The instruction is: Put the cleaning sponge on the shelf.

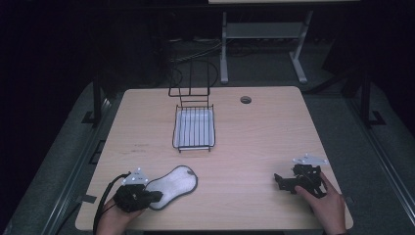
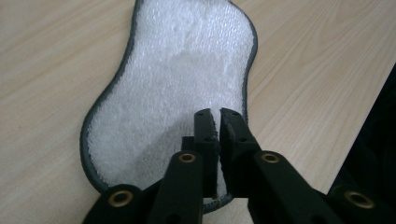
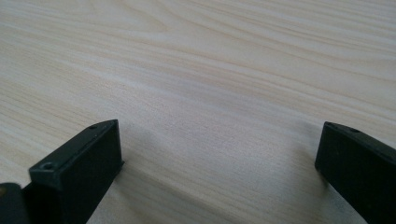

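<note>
Nearest the person, the left gripper (image 1: 155,195) lies low at the near left corner of the pale wood-grain surface (image 1: 254,137). Its black fingers (image 2: 205,126) are almost together, with only a thin slit between them. They sit over the near end of a flat, white, peanut-shaped fleecy pad with a dark grey stitched border (image 2: 177,74). No fold of the pad can be seen pinched in the slit. The pad (image 1: 173,185) lies flat on the surface, stretching away from that gripper towards the middle.

At the near right, a hand holds the right gripper (image 1: 279,179) just above bare wood. Its fingers (image 3: 79,163) are spread wide apart with nothing between them.

Farther back, near the centre, stands a black wire rack with a tall looped back (image 1: 194,128). A white tray shows through its bars. Beyond it there is a small round cable hole (image 1: 245,100) in the surface.

The work looks barely begun. The pad is not lifted and is well apart from the rack, and the rack holds nothing that can be seen. If the pad is meant for the rack, gripping, carrying and placing it are all left to do.

The pad's nearest edge is hidden under the left gripper's fingers, so contact there is uncertain. The room beyond the surface is dark, and only a pale metal frame (image 1: 264,30) on the floor can be made out.
</note>
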Motion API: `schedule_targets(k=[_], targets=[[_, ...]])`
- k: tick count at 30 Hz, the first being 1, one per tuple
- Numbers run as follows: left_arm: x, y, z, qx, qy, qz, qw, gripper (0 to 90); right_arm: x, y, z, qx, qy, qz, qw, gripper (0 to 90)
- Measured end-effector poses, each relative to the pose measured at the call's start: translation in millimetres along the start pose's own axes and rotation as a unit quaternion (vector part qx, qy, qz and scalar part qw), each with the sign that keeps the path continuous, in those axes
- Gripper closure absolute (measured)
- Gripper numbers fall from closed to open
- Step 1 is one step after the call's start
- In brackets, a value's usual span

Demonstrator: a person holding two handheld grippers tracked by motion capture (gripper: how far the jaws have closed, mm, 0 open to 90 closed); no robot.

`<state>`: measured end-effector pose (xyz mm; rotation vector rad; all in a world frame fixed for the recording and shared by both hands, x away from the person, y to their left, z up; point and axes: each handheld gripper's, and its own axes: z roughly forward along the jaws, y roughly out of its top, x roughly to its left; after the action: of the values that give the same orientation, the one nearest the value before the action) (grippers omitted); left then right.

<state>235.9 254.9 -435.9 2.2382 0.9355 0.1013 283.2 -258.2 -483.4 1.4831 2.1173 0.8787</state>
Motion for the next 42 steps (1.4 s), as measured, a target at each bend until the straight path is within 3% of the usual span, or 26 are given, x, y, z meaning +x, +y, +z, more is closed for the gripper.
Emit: schedule_targets(k=[5,12,13,14,22,29,42], targets=[[2.7,4.9,-5.3,-0.014,-0.004,0.009,0.9999,77.2,0.0,0.0,0.0,0.000,0.000,0.000,1.0000,0.0],[11.9,15.0,-8.4,-0.030,-0.010,0.005,0.9995,51.7,0.1,0.0,0.0,0.000,0.000,0.000,1.0000,0.1],[14.8,17.1,-7.3,-0.030,-0.009,0.002,0.9995,51.7,0.2,0.1,0.0,0.000,0.000,0.001,1.0000,0.0],[18.0,19.4,-5.1,-0.028,-0.012,0.004,0.9995,42.8,0.3,0.1,0.2,0.000,-0.001,0.001,1.0000,0.0],[28.5,31.8,13.4,-0.026,-0.005,0.011,0.9996,14.8,0.4,0.1,0.3,-0.001,-0.001,0.003,1.0000,0.1],[29.3,34.2,30.0,-0.014,-0.014,0.019,0.9996,12.8,0.5,0.1,0.3,-0.001,-0.001,0.003,1.0000,0.0],[22.4,31.3,44.3,-0.002,-0.002,0.035,0.9994,12.7,0.5,0.1,0.3,-0.001,-0.001,0.003,1.0000,0.0]])
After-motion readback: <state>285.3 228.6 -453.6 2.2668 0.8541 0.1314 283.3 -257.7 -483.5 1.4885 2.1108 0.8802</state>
